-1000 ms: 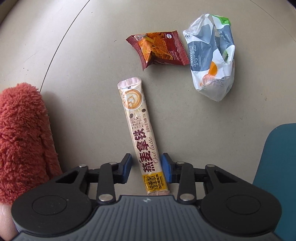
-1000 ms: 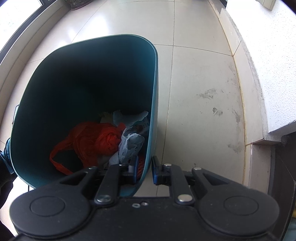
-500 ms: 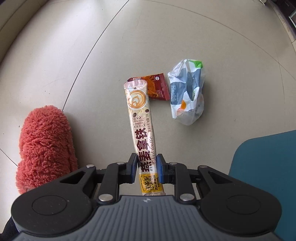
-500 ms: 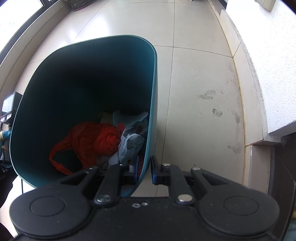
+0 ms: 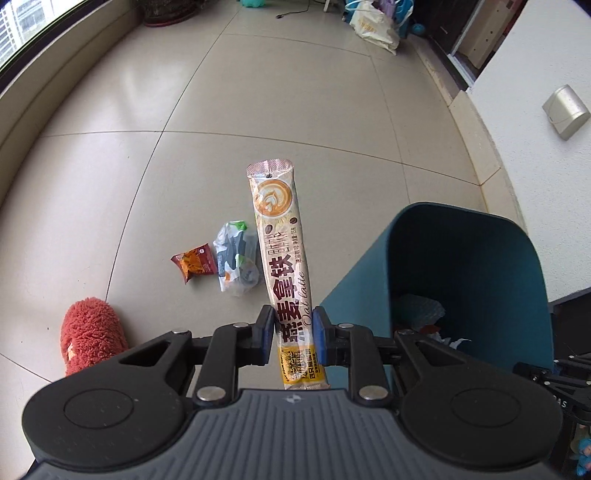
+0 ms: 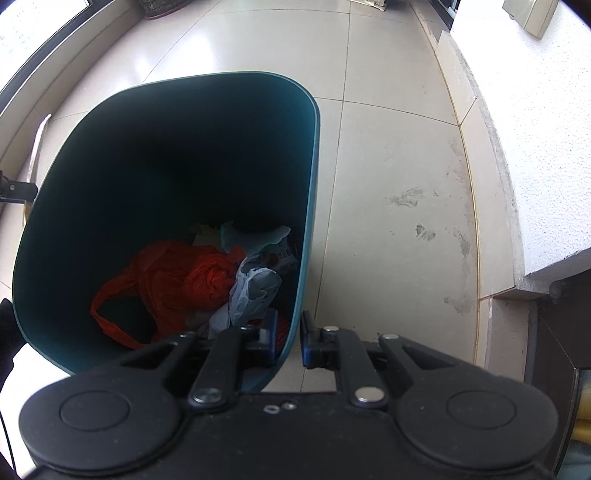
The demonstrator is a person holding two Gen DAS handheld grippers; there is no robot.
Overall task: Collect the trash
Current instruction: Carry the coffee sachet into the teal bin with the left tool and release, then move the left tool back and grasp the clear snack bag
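A long beige oat latte sachet (image 5: 282, 240) is held off the floor by my left gripper (image 5: 293, 332), shut on its lower part. Below it on the tiled floor lie a small red snack packet (image 5: 194, 261) and a crumpled white and grey plastic wrapper (image 5: 236, 258). The teal trash bin (image 5: 469, 266) stands to the right of the sachet. My right gripper (image 6: 287, 338) is shut on the teal trash bin's near rim (image 6: 301, 295). Inside the bin lie an orange plastic bag (image 6: 177, 280) and pale blue crumpled wrappers (image 6: 251, 288).
A fluffy red slipper (image 5: 90, 334) sits on the floor at the left. A white wall (image 5: 535, 166) with a metal box runs along the right. Bags (image 5: 373, 26) and other items stand at the far end of the room.
My left gripper shut on the sachet and rose high with it; the floor trash now looks small and far below, and the bin has come into view. The right gripper kept still on the rim.
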